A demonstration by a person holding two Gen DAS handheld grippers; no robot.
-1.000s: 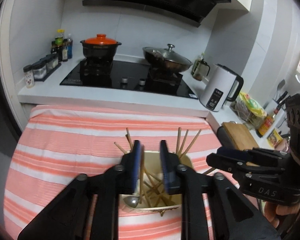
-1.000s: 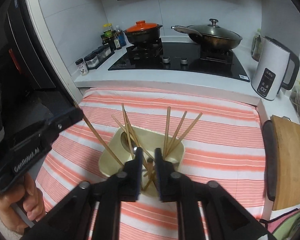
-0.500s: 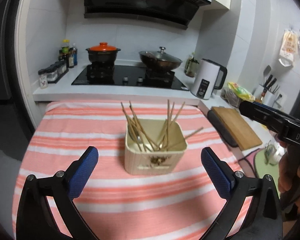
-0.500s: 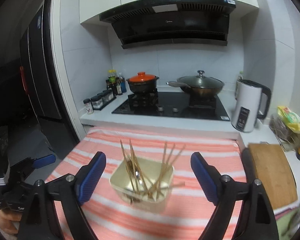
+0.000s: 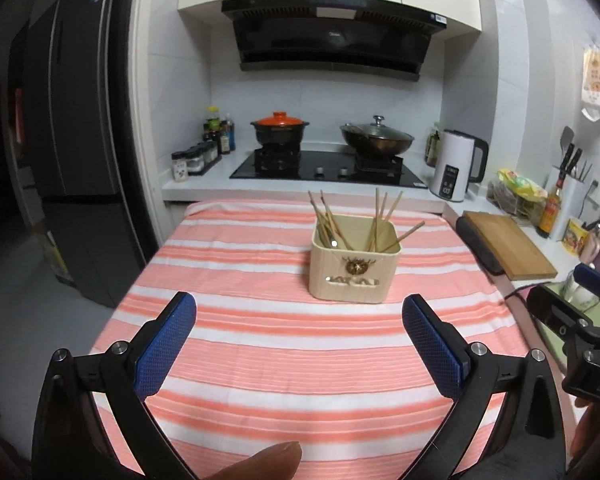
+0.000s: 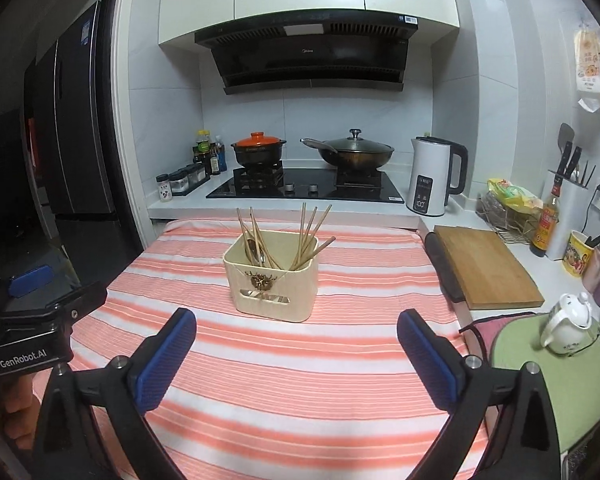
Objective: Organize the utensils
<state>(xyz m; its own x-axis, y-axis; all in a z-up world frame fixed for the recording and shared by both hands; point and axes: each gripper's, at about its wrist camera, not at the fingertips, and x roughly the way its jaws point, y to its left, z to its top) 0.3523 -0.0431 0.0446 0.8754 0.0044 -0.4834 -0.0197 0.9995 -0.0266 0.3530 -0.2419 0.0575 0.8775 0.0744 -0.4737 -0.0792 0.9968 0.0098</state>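
Note:
A cream utensil box stands on the striped tablecloth; it also shows in the right wrist view. Several wooden chopsticks and a metal spoon stick up out of it. My left gripper is wide open and empty, held back from the box above the cloth. My right gripper is wide open and empty too, also short of the box. The right gripper's body shows at the right edge of the left wrist view. The left gripper's body shows at the left edge of the right wrist view.
Behind the table is a hob with an orange-lidded pot and a wok. A white kettle, wooden cutting board, bottles and a white teapot stand on the right. A dark fridge stands at left.
Both grippers were shut above the box a second ago. They have opened wide and pulled back and up from it. The chopsticks stay in the box.

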